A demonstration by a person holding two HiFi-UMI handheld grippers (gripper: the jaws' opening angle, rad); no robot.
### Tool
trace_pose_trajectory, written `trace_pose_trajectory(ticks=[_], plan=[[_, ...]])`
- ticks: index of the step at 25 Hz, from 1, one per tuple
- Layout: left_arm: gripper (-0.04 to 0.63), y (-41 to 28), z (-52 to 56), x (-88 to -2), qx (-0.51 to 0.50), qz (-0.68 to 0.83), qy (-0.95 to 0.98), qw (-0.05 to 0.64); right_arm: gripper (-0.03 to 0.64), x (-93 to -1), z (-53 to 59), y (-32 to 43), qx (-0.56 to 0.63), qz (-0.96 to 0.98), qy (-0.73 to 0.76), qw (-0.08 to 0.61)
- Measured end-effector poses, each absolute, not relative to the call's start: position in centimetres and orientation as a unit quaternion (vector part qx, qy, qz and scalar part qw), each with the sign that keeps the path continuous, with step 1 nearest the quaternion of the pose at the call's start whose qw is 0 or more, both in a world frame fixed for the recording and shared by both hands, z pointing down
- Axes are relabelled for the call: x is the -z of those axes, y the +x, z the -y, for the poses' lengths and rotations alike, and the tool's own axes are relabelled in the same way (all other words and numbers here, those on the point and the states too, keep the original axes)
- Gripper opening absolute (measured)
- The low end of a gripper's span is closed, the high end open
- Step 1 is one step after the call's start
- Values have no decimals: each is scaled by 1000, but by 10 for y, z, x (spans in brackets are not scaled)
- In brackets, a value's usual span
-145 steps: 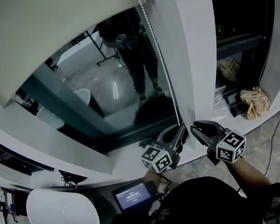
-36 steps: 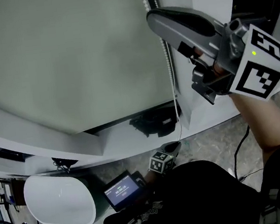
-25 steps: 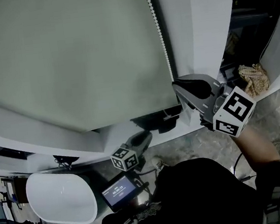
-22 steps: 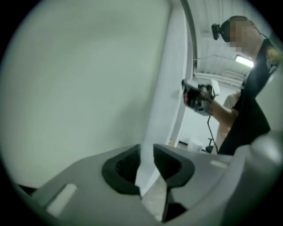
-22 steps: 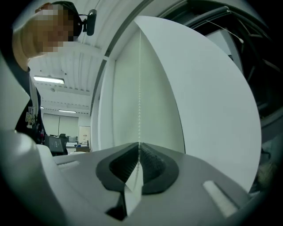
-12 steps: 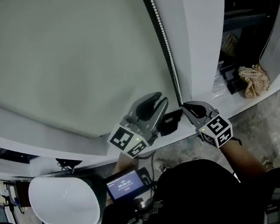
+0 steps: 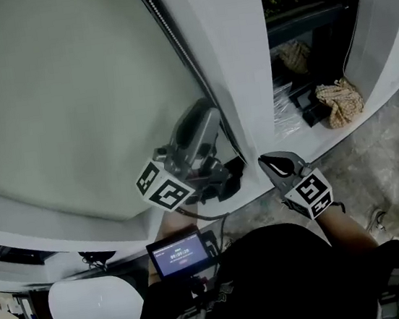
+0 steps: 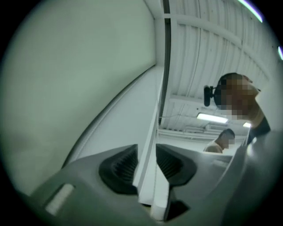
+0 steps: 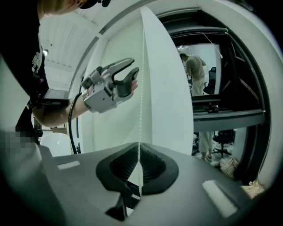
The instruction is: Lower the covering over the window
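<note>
- Noted of the right gripper [image 7: 269,162]: jaws are closed tight on the bead chain [image 9: 140,95], which is pinched between the pads and runs straight up out of them.
- Noted of the left gripper [image 7: 200,118]: it is held higher and tilted upward, close to the right edge of the blind [image 7: 67,92]. Its jaws stand part-way apart and have just been opening. Nothing is gripped, and only a white frame edge [image 8: 150,132] is seen through the gap.
- The blind is a pale grey-green sheet, drawn down flat over nearly the whole window. Its lower edge lies close above the white sill [image 7: 56,232].
- A white pillar [image 7: 233,56] stands upright just right of the blind.
- The bead chain's long axis is vertical, and it is set between blind and pillar.
- A crumpled beige cloth [image 7: 337,100] lies well apart, at the right.
</note>
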State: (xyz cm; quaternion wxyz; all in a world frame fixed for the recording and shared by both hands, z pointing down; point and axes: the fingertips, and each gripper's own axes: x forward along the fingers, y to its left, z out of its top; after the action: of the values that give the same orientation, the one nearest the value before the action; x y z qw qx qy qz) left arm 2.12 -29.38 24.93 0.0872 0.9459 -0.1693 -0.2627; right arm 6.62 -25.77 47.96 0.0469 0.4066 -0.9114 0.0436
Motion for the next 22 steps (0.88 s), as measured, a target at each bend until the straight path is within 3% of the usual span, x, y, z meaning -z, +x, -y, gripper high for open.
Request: trace_pose_trajectory(ticks=[3, 7, 10, 12, 14, 22], plan=[[157, 35, 281, -218, 273, 142, 950, 48, 12, -498, 250, 46, -51, 921, 378, 78], [158, 41, 277, -192, 265, 147, 953, -18, 12, -591, 238, 15, -112, 922, 315, 194], [105, 37, 284, -186, 268, 159, 950, -24, 12, -653, 222, 10, -165, 909, 283, 258], [80, 33, 290, -187, 265, 166, 949, -22, 14, -669, 221, 15, -193, 901, 280, 268], [15, 29, 295, -188, 262, 170, 950, -18, 14, -672, 225, 20, -209, 897, 288, 262], [11, 17, 311, -228, 197, 221, 955, -7, 31, -681, 218, 45, -261, 882, 298, 255]])
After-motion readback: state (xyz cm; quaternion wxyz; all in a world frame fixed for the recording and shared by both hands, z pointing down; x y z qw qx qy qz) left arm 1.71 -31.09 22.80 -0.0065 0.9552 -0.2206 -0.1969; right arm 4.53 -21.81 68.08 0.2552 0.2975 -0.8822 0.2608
